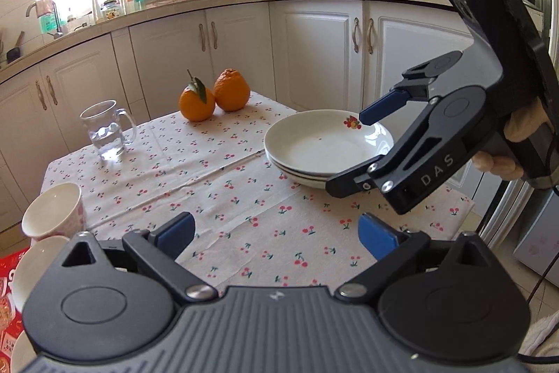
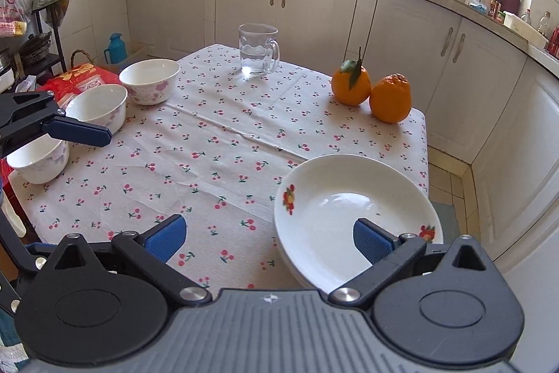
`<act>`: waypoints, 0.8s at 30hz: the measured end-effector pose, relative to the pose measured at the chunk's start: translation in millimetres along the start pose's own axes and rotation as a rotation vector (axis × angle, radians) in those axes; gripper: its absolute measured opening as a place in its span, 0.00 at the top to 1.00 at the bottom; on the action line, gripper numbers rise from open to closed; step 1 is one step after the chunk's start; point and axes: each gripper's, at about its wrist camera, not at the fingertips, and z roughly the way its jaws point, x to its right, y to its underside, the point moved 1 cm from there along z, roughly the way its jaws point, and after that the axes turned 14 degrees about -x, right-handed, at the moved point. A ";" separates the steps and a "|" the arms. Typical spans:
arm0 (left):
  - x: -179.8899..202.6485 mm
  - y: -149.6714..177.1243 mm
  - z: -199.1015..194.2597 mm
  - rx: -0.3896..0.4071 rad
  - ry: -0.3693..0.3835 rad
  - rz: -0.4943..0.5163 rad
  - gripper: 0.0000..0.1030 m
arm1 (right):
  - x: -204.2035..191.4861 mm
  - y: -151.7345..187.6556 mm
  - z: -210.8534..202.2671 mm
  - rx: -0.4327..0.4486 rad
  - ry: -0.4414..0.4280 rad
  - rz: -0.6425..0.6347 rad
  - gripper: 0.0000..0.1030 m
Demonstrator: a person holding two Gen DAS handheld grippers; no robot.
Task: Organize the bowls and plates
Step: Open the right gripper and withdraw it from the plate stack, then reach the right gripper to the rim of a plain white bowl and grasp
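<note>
Both grippers spread wide, nothing pinched. Stacked plates [image 2: 349, 215] flat, rims up, under right gripper [image 2: 269, 235]. Left gripper [image 1: 276, 233] well apart, over cloth [image 1: 209, 177].

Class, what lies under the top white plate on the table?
Under the top plate more plates are stacked, only their edges showing; an exact count is unclear. The cherry-print tablecloth beneath them is covered.

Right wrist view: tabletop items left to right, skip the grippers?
Nearest bowl → middle bowl → far bowl → glass mug → leafy orange → second orange. The stack of plates sits near, overlapping both oranges' span, so it is left unranked.
</note>
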 end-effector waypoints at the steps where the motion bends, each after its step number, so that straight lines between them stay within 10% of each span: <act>1: -3.7 5.3 -4.5 0.002 -0.004 -0.007 0.03 | -7.9 0.7 1.2 0.004 0.002 0.005 0.00; 24: -120.0 140.1 -65.1 -0.104 -0.236 -0.198 0.03 | -182.5 -59.6 14.6 0.050 -0.166 -0.195 0.00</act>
